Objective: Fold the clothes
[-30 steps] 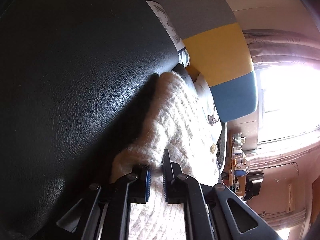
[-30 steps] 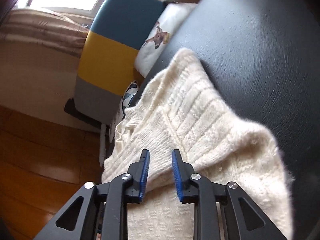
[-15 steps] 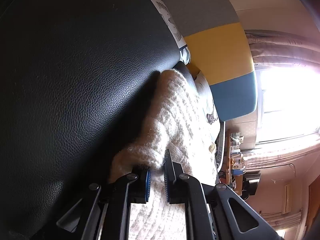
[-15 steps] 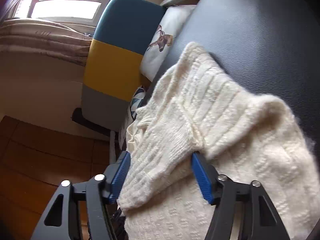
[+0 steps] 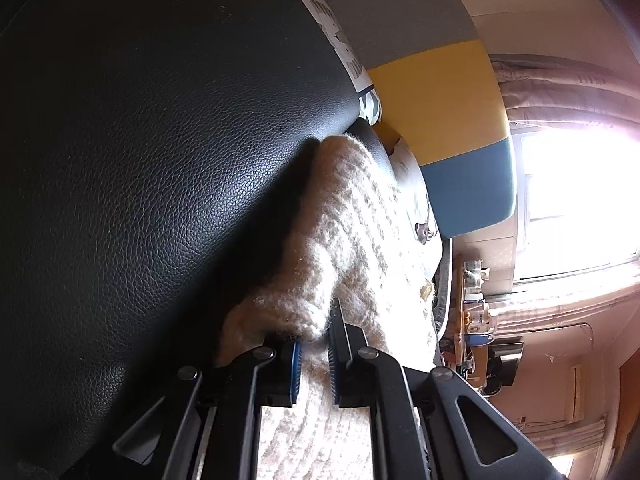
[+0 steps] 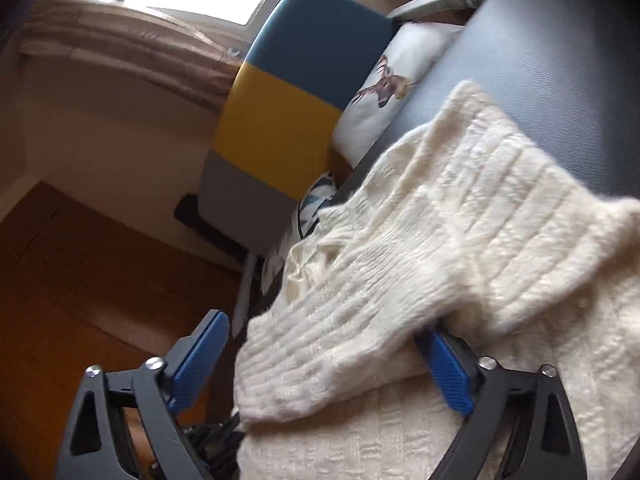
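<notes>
Left wrist view: your left gripper (image 5: 313,354) has its fingers clamped on a fold of the cream knitted sweater (image 6: 460,240), which lies on the black leather surface (image 5: 160,140). Your right gripper (image 6: 320,360) is opening, fingers wide apart, a ribbed sleeve lying loose between them.

No legible text anywhere; only blurred dark print marks on a white cushion (image 5: 340,46)

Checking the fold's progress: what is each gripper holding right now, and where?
The left gripper pinches the cream knit sweater at a bunched folded edge. The right gripper holds nothing; its jaws are opening around the ribbed hem.
</notes>
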Demonstrator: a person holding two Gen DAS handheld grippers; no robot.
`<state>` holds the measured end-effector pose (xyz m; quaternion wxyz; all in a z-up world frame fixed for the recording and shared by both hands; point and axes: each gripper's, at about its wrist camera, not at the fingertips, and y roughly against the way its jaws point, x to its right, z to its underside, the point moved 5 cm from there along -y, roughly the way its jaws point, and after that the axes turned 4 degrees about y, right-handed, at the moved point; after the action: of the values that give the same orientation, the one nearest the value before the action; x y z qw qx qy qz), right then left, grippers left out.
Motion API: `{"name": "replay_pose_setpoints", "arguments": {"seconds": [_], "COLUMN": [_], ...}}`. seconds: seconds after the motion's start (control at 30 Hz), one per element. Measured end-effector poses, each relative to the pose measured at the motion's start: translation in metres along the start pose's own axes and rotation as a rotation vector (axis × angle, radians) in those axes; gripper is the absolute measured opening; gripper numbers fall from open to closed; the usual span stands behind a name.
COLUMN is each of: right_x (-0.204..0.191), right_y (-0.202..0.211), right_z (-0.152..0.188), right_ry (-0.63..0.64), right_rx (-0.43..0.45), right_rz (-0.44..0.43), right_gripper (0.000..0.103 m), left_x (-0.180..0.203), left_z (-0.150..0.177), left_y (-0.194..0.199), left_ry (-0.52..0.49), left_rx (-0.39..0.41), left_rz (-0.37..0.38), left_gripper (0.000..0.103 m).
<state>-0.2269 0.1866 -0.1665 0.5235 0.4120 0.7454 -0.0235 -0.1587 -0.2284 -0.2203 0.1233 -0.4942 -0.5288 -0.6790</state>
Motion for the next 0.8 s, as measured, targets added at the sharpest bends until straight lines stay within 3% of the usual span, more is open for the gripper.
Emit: {"name": "replay_pose_setpoints", "arguments": {"seconds": [0.03, 0.07, 0.1, 0.23, 0.4, 0.47, 0.63, 0.8], "right_x": [-0.001, 0.000, 0.004, 0.000, -0.063, -0.067, 0.000, 0.023], "right_y": [-0.003, -0.003, -0.003, -0.003, 0.015, 0.013, -0.009, -0.004], "right_z": [0.000, -0.001, -0.003, -0.017, -0.052, -0.052, -0.037, -0.027], "right_ry": [0.021, 0.012, -0.014, -0.017, 0.254, 0.323, 0.216, 0.180], "right_rx": [-0.017, -0.015, -0.010, 0.009, 0.074, 0.049, -0.069, -0.059], "right_rz": [0.044, 0.071, 0.083, 0.116, 0.122, 0.158, 0.289, 0.309], "right_gripper": [0.079, 0.033, 0.005, 0.008, 0.008, 0.008, 0.008, 0.008], "left_x": [0.000, 0.001, 0.001, 0.003, 0.008, 0.008, 0.015, 0.018], "left_z": [0.000, 0.000, 0.000, 0.002, 0.011, 0.012, 0.015, 0.022], "left_y": [0.001, 0.002, 0.002, 0.007, 0.008, 0.008, 0.010, 0.011], "left_ry": [-0.003, -0.005, -0.008, -0.044, -0.138, -0.157, -0.205, -0.267], "left_rx": [0.001, 0.001, 0.001, 0.024, 0.028, 0.028, 0.012, 0.011], "left_rz": [-0.002, -0.004, -0.006, -0.017, -0.061, -0.077, -0.101, -0.131], "left_gripper": [0.009, 0.009, 0.009, 0.009, 0.007, 0.007, 0.007, 0.007]}}
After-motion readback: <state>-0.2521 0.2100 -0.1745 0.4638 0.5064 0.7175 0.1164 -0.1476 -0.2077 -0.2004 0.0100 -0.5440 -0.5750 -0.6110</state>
